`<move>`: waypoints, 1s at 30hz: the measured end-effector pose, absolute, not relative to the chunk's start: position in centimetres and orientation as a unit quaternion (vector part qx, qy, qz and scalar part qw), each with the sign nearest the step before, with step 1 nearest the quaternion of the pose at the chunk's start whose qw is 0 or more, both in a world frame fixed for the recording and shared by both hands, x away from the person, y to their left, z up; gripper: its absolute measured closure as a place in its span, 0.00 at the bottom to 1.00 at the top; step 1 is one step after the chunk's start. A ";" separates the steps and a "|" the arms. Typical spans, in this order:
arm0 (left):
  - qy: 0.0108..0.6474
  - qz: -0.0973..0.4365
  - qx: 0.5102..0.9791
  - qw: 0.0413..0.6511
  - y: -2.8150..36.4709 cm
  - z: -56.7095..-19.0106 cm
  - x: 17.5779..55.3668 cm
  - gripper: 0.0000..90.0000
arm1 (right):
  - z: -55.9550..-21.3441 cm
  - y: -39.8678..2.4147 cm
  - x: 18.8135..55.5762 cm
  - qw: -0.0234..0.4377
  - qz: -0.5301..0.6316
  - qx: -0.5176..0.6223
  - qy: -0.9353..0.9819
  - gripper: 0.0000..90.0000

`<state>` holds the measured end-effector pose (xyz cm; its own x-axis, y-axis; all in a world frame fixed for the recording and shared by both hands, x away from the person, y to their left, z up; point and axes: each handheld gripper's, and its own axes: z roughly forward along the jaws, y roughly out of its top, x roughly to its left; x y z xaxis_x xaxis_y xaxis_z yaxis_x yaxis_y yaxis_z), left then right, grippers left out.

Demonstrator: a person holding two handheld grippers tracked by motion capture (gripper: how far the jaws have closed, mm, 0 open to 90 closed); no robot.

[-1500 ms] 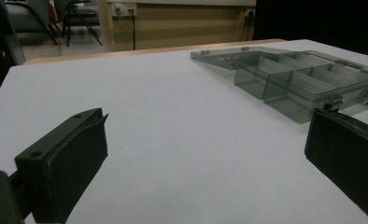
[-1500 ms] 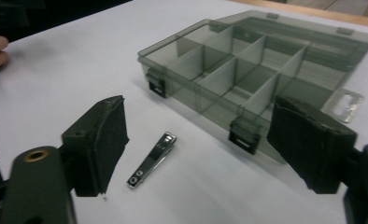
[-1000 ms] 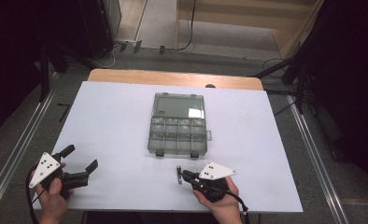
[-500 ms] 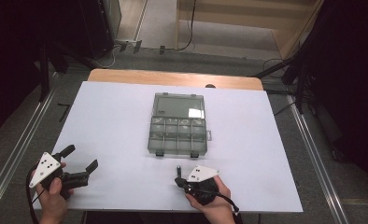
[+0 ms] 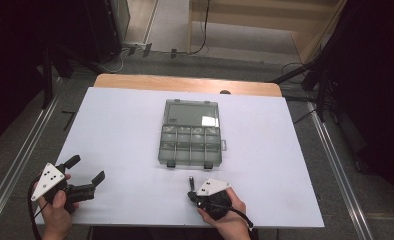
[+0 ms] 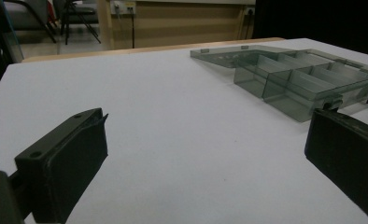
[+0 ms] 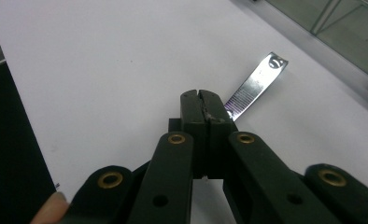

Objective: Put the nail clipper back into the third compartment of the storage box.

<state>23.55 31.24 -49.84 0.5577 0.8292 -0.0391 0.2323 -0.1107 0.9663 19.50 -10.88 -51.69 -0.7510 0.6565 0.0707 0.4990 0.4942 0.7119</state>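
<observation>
White sheet covers the counter, matte and unmarked; a strip of bare wood shows along the far edge. Grey floor surrounds it, with metal rails running along the left and right sides. Dark curtains hang at both sides of the room. A pale wooden panel stands at the far wall, cables trailing on the floor beneath it.

Smoke-tinted clear plastic organiser box sits at the centre of the counter, lid laid open flat toward the far side. The near half is divided into compartments; contents cannot be made out.

Left gripper is at the near left corner, held in a hand, low over the sheet. Jaws stand wide apart, nothing between them. In the left gripper view the box lies ahead to the right, well apart.

Right gripper is at the near edge, just right of centre, near the box's front, held in the other hand. Jaws are pressed together. In the right gripper view a metal nail clipper lies flat on the sheet, its near end hidden behind the jaw tips; cannot tell whether the jaws pinch it or merely sit in front of it.
</observation>
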 end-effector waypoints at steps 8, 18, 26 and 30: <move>0.383 0.273 0.694 0.545 31.2 -49.8 23.5 0.00 | -51.6 -11.3 19.5 0.110 0.368 0.344 0.857 1.00; 0.380 0.274 0.697 0.543 31.2 -49.8 23.6 0.00 | -51.7 -9.6 19.9 0.118 0.374 0.331 0.858 1.00; 0.381 0.274 0.696 0.544 31.2 -49.8 23.6 0.00 | -51.7 -10.6 20.1 0.123 0.368 0.346 0.854 1.00; 0.381 0.273 0.696 0.544 31.2 -49.8 23.5 0.00 | -51.7 -11.0 20.2 0.122 0.367 0.352 0.852 1.00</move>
<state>23.54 31.21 -49.83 0.5598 0.8279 -0.0340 0.2335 -0.1182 0.9651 20.18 -11.01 -51.67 -0.7222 0.6899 0.0497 0.5104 0.4831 0.7114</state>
